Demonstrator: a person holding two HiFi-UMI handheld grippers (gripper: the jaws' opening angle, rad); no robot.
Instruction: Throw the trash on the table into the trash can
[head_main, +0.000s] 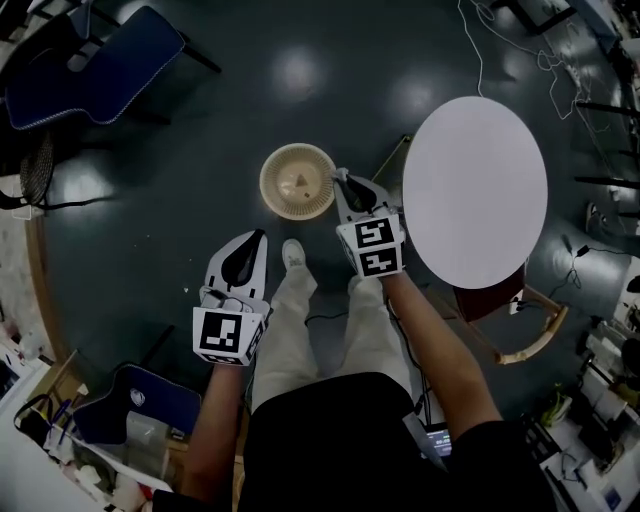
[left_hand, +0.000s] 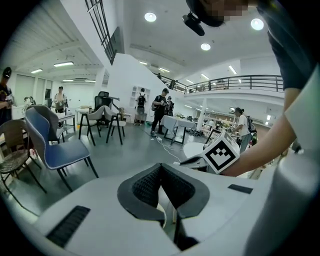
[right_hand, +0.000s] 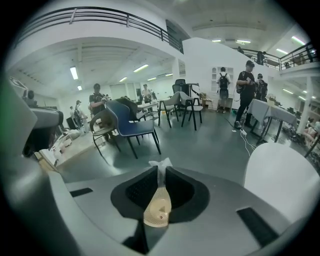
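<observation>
The right gripper (right_hand: 160, 176) was clamped on a thin white scrap (right_hand: 161, 165) of trash; the scrap ran lengthwise along the jaws, its crumpled end poking out past the tips toward the far side. That gripper hung over the right edge of the round trash can (head_main: 272, 168) on the floor, just left of the white table (head_main: 475, 190); the left gripper (head_main: 257, 240), nearer and further left, had its jaws closed together on nothing.
</observation>
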